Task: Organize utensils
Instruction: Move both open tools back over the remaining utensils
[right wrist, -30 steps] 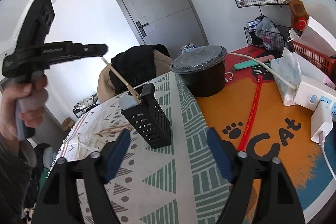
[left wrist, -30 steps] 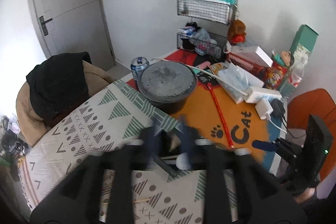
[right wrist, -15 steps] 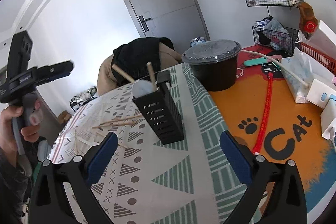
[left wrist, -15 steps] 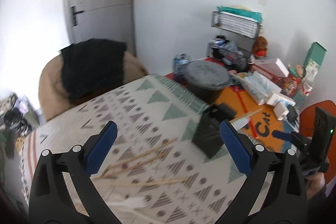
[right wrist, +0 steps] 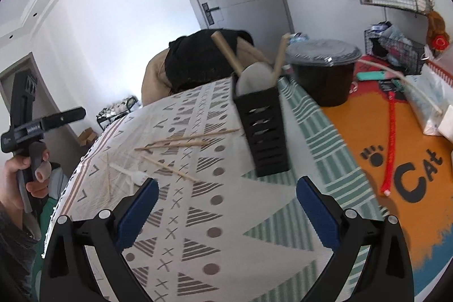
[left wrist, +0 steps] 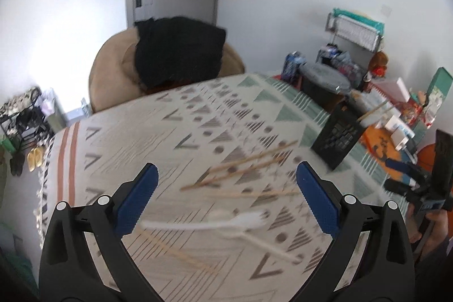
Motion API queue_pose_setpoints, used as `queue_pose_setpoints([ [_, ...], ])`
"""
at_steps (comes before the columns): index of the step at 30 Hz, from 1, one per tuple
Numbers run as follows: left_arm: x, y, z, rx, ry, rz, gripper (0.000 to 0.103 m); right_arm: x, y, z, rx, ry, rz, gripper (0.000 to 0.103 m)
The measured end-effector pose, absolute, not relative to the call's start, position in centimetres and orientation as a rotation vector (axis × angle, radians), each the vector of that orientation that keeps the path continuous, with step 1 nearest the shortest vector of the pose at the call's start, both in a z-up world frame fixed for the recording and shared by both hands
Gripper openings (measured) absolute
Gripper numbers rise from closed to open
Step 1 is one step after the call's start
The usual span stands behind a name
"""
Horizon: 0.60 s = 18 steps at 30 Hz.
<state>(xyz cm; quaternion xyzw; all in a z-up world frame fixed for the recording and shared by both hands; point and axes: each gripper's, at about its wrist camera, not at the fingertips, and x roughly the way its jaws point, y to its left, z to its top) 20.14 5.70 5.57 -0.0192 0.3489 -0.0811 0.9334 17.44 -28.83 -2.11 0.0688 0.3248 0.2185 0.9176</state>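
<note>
Loose chopsticks (right wrist: 187, 142) were scattered on the tablecloth (right wrist: 198, 217) left of the utensil holder (right wrist: 262, 129), behind which a lidded pot (right wrist: 324, 75) was set.

You are looking at a matt black plastic utensil holder (right wrist: 262, 132) with slotted walls, standing on a woven, matt patterned cloth (right wrist: 198, 211) covering the surface. Left of the holder, bare pale wooden chopsticks (right wrist: 187, 142) are lying on the cloth, dull and unvarnished. Beyond them, a white plastic spoon (left wrist: 203, 222) is showing a faint sheen, though blur is hiding its finish. Behind the holder, a black plastic tub (right wrist: 325, 81) is wearing a glossy clear lid. Right of the holder, an orange mat (right wrist: 368, 137) is looking smooth and printed. Your right tool (right wrist: 226, 211) is showing matt black plastic arms and ribbed blue pads (right wrist: 317, 214).
</note>
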Motion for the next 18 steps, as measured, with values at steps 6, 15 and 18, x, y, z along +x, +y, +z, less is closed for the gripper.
queue_pose_setpoints([
  [6, 19.4, 9.9, 2.6, -0.12, 0.774, -0.104, 0.097, 17.1, -25.4, -2.9, 0.09, 0.698, 0.498, 0.095],
  [15, 20.1, 16.9, -0.4, -0.337, 0.827, -0.031, 0.071, 18.1, -21.0, -3.5, 0.026, 0.767, 0.558, 0.076],
  [18, 20.8, 18.4, -1.8, -0.411, 0.853, -0.013, 0.061, 18.6, -19.6, -3.7, -0.001, 0.787, 0.574, 0.067],
])
